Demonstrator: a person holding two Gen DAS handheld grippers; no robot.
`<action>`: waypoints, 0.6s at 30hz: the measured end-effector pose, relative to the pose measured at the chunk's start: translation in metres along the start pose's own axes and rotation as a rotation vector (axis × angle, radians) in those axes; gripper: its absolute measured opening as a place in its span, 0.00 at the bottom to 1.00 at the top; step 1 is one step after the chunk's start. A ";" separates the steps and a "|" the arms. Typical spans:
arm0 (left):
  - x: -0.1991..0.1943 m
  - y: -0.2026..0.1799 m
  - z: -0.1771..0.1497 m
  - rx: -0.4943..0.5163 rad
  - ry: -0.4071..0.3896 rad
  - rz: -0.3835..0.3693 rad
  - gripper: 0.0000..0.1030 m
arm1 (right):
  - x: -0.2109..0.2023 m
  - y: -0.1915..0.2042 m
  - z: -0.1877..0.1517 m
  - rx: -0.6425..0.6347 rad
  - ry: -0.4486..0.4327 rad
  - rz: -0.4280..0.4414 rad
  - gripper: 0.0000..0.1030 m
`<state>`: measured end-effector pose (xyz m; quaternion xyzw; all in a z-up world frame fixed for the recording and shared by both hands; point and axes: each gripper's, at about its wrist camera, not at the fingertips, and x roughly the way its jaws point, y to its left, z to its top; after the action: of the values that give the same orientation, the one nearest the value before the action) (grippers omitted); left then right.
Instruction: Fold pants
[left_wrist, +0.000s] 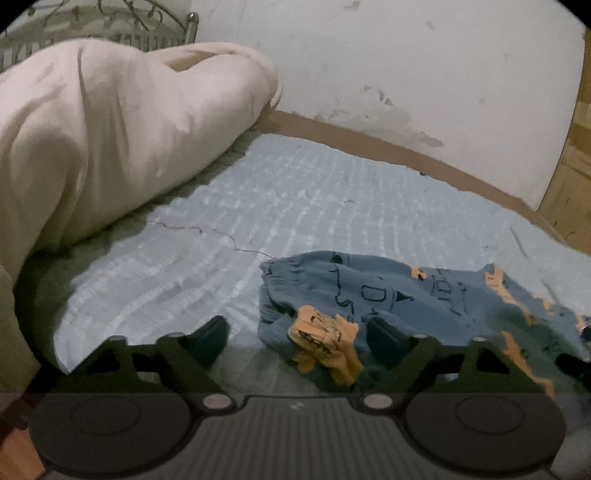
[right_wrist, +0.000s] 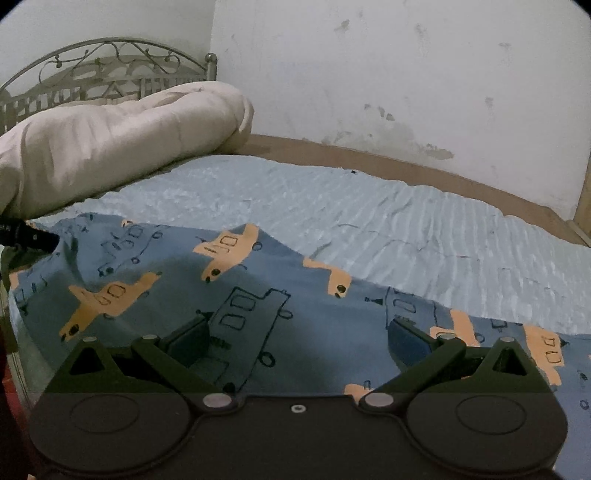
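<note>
Where cropped, pants (right_wrist: 258, 295) edges unseen

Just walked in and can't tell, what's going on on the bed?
A person with handheld tongs in each hand is starting to fold blue pants printed with orange vehicles, lying rumpled on the bed's light blue sheet. The left tongs are open around a bunched orange end; the right tongs hang open over the fabric.
</note>
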<state>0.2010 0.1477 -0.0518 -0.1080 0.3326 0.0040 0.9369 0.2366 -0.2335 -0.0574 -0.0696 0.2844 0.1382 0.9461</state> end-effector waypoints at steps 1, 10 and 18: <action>-0.001 0.001 0.000 -0.013 0.001 -0.016 0.75 | 0.001 0.000 0.000 0.001 0.001 -0.001 0.99; -0.001 0.021 -0.003 -0.179 0.019 -0.109 0.44 | 0.002 -0.005 -0.005 0.041 -0.003 0.017 0.99; -0.025 0.018 0.005 -0.257 -0.057 -0.082 0.18 | 0.003 -0.006 -0.006 0.048 -0.005 0.023 0.99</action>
<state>0.1828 0.1677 -0.0362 -0.2407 0.2978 0.0113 0.9237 0.2377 -0.2403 -0.0634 -0.0432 0.2861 0.1425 0.9465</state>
